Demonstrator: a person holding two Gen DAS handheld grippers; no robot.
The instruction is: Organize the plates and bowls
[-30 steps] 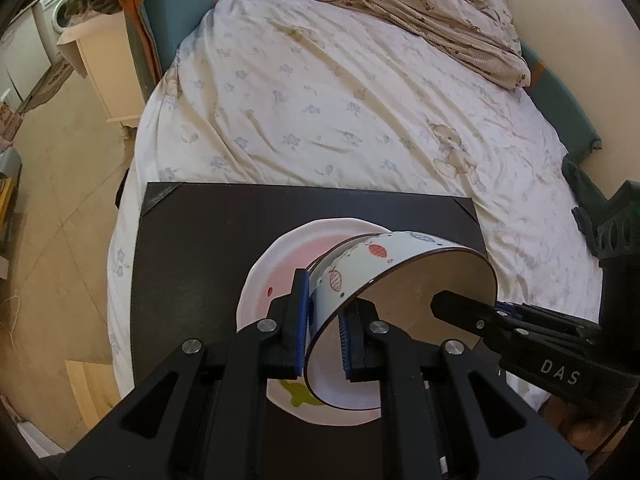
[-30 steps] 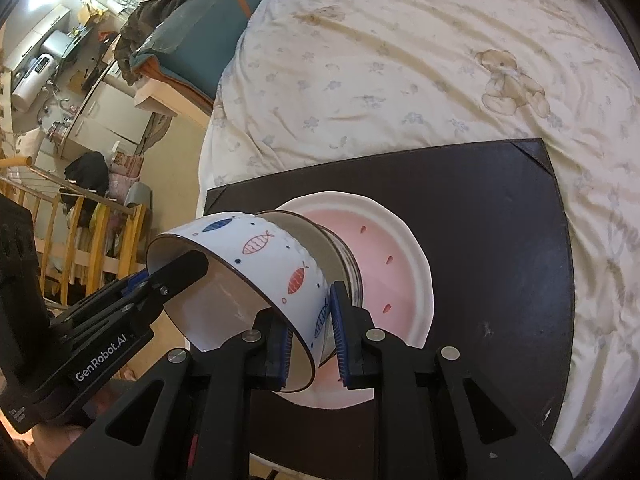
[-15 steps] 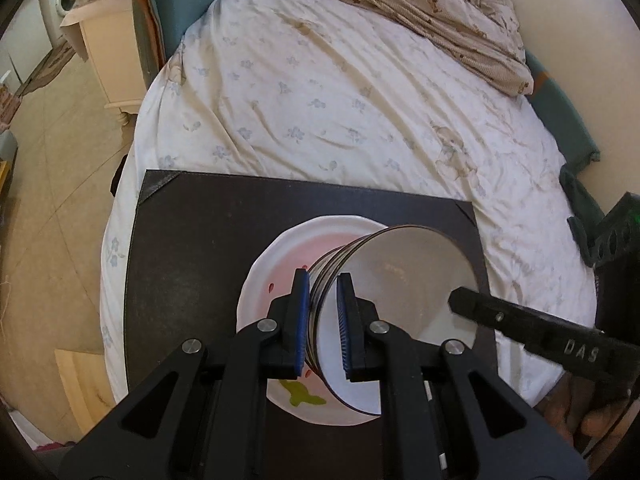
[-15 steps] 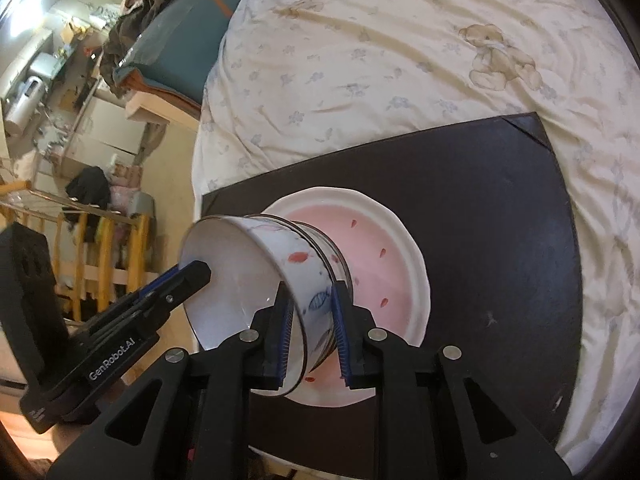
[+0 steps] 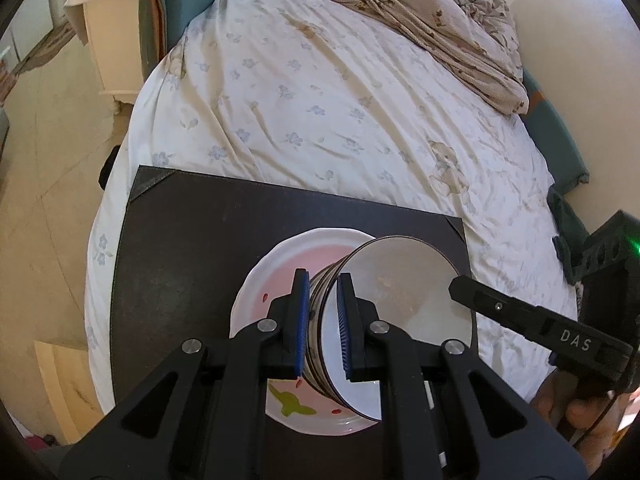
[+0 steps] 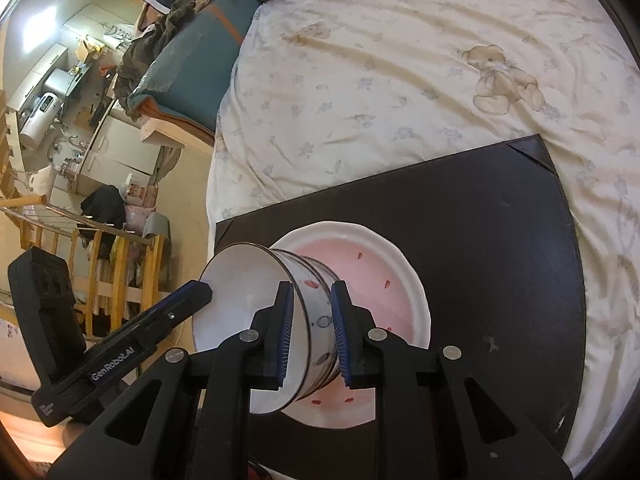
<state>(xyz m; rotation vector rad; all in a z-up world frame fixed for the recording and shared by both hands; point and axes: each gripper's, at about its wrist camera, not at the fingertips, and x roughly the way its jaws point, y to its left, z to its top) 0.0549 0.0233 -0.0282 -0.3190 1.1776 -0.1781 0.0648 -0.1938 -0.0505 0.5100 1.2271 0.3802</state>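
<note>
A white bowl with a fish pattern (image 5: 400, 288) (image 6: 240, 300) rests in a second bowl (image 6: 325, 276) on a pink-centred white plate (image 5: 272, 280) (image 6: 380, 280). The plate lies on a dark mat (image 5: 180, 240) (image 6: 500, 240) on the bed. My left gripper (image 5: 322, 276) is shut on the bowl's left wall, one pad inside and one outside. My right gripper (image 6: 311, 285) is shut on the opposite wall in the same way. Each gripper shows in the other's view: the right gripper (image 5: 460, 284) and the left gripper (image 6: 196, 294). The lower bowl is mostly hidden.
The mat lies on a white flowered bedsheet (image 5: 320, 100). A crumpled beige blanket (image 5: 420, 12) is at the far end of the bed, with a teal pillow (image 6: 192, 68) by the headboard. A cream nightstand (image 5: 108, 40) and wooden railings (image 6: 100, 264) stand off the bed.
The fish bowl, held tilted above the plate by both grippers, has come down and levelled into the bowl on the plate. Both grips stayed shut.
</note>
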